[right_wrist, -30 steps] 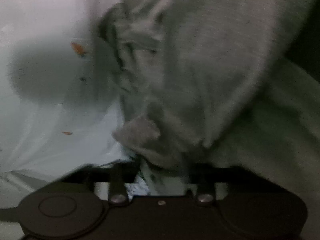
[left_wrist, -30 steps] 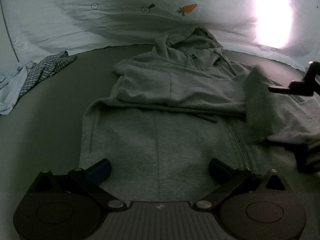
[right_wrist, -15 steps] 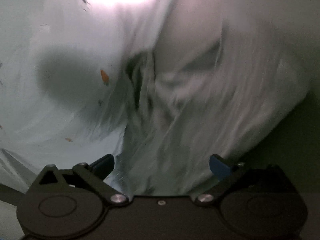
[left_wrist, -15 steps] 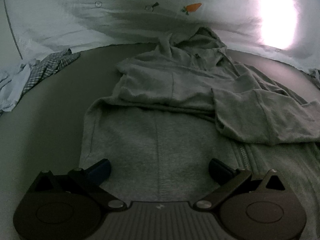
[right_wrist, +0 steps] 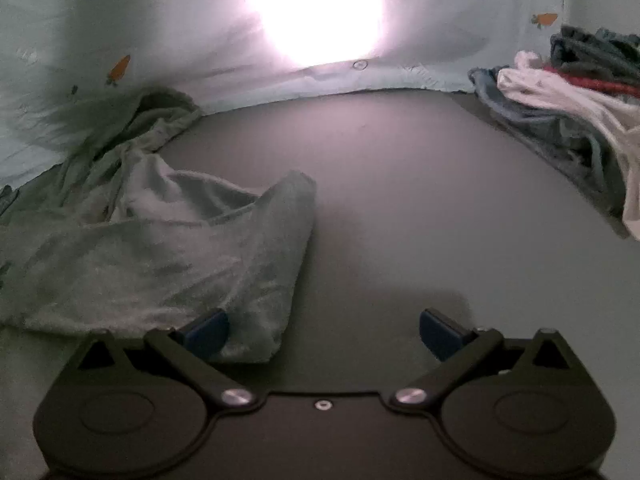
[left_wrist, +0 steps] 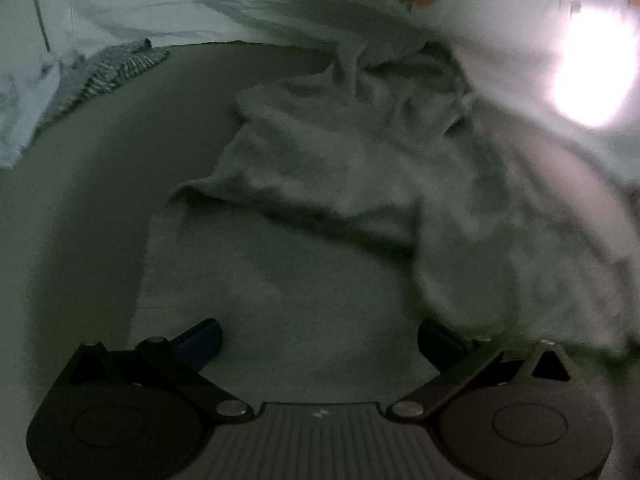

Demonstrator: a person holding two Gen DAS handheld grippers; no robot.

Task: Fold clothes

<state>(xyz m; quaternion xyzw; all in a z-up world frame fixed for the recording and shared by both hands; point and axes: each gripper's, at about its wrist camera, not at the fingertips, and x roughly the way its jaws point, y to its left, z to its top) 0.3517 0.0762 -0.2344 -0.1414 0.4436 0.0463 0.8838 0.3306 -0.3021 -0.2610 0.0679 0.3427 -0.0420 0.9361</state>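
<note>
Over the grey hoodie [left_wrist: 320, 184] on the surface [right_wrist: 400, 184], my left gripper [left_wrist: 320, 340] and right gripper [right_wrist: 324, 330] both hang wide open, empty; sleeve [right_wrist: 256, 248] looks folded inward, I think, though it's blurry.

A dark grey table top [right_wrist: 400, 184] carries everything. Along its far edge hangs a pale sheet [right_wrist: 168, 20] printed with small carrots, and a bright glare of light [right_wrist: 316, 8] falls on the sheet above that edge.

Grey hoodie [left_wrist: 320, 184] lies flat (sleeves folded in).
</note>
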